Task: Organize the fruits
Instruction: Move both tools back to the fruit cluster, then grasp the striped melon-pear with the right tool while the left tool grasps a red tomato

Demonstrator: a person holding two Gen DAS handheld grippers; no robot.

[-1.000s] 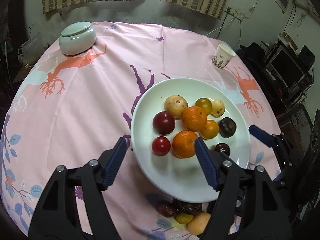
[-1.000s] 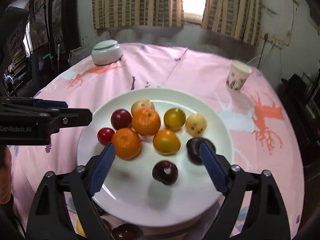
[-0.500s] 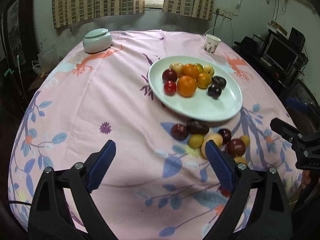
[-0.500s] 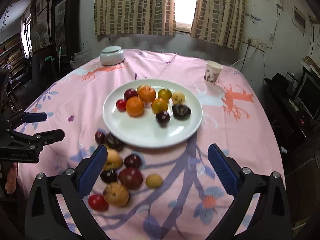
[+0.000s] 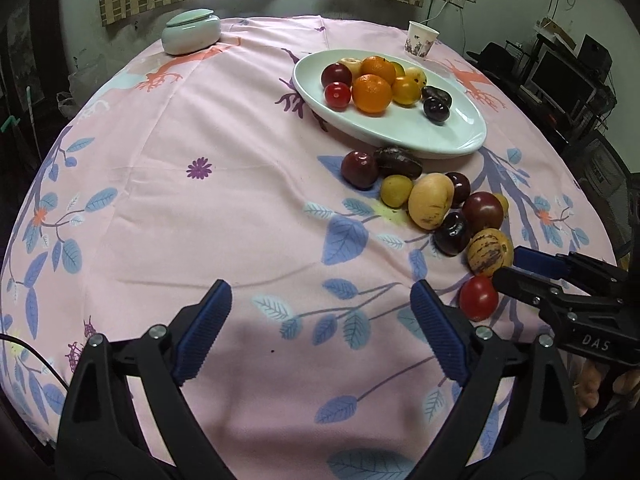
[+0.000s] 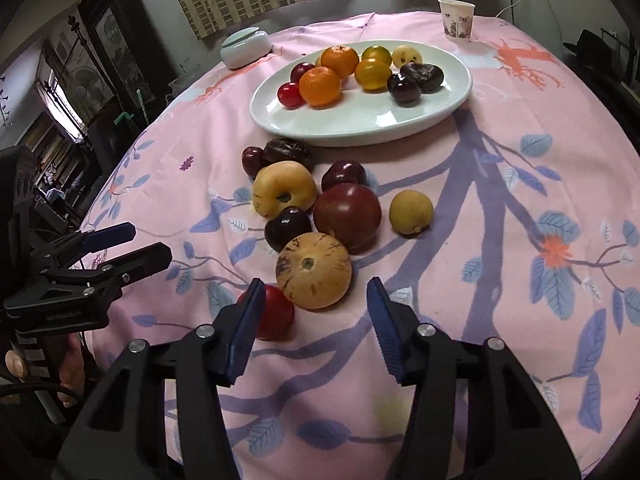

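Note:
A white plate (image 6: 344, 120) holds several fruits, among them two oranges (image 6: 320, 85); the plate also shows in the left wrist view (image 5: 448, 136). Several loose fruits lie on the cloth in front of it. My right gripper (image 6: 316, 320) is open and empty, just short of a speckled tan melon (image 6: 314, 270), with a red tomato (image 6: 272, 316) by its left finger. My left gripper (image 5: 320, 336) is open and empty over bare cloth, left of the pile. The tomato (image 5: 478, 298) and melon (image 5: 490, 251) lie to its right.
A round table with a pink patterned cloth (image 5: 200, 168). A lidded pale green jar (image 5: 191, 32) stands at the far left and a paper cup (image 5: 422, 39) beyond the plate. Dark furniture and monitors stand at the right.
Both grippers have drawn back from above the plate toward the near table edge and dropped lower. The right gripper now sits close behind the loose fruit pile.

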